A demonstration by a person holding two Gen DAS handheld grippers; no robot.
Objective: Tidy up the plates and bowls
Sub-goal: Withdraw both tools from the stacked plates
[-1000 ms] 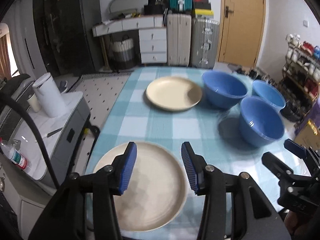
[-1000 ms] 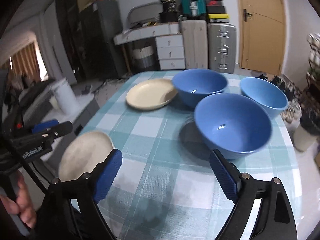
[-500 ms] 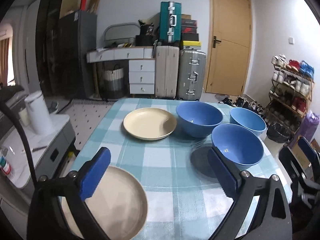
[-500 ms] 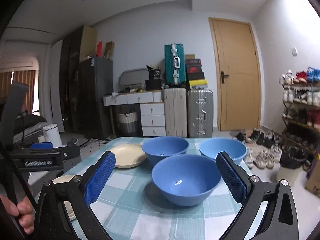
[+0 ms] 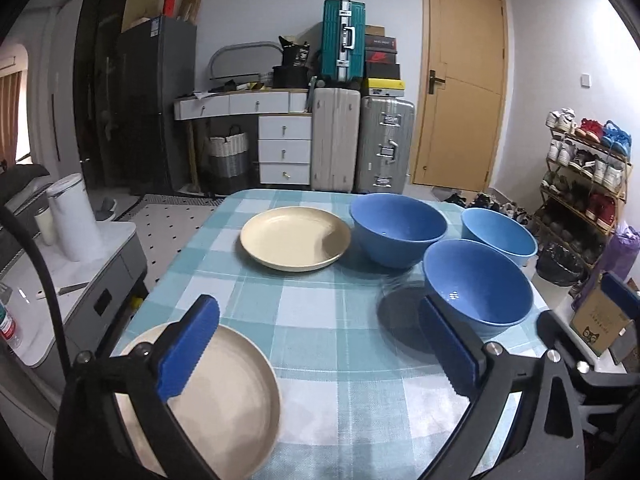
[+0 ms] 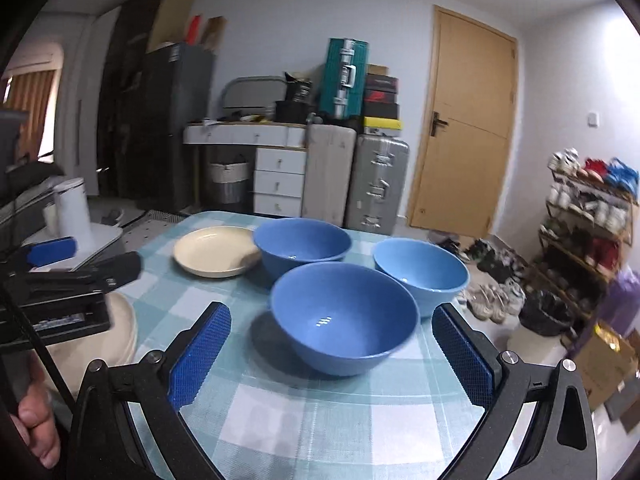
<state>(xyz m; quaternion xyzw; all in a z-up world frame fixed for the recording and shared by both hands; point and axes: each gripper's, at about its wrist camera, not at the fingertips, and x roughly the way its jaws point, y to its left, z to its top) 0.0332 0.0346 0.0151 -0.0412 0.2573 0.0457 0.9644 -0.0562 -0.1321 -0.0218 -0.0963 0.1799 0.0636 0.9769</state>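
Two cream plates and three blue bowls sit on a checked tablecloth. The near plate (image 5: 208,400) lies at the front left under my left gripper's left finger; the far plate (image 5: 294,238) lies mid-table. The near bowl (image 5: 478,288) stands front right, with a dark bowl (image 5: 398,228) and a lighter bowl (image 5: 498,236) behind it. My left gripper (image 5: 320,348) is open and empty above the table's front. My right gripper (image 6: 330,356) is open and empty, its fingers on either side of the near bowl (image 6: 344,316) but short of it.
The table (image 5: 328,332) ends close at the front and right. A grey side cabinet (image 5: 80,280) with a white kettle (image 5: 76,216) stands to the left. Suitcases (image 5: 360,140), drawers and a door are behind. A shoe rack (image 5: 584,184) and boxes stand to the right.
The left gripper has opened wide and drawn back from over the near plate. The right gripper's view has swung up, then back down towards the near bowl. Plates and bowls have not moved.
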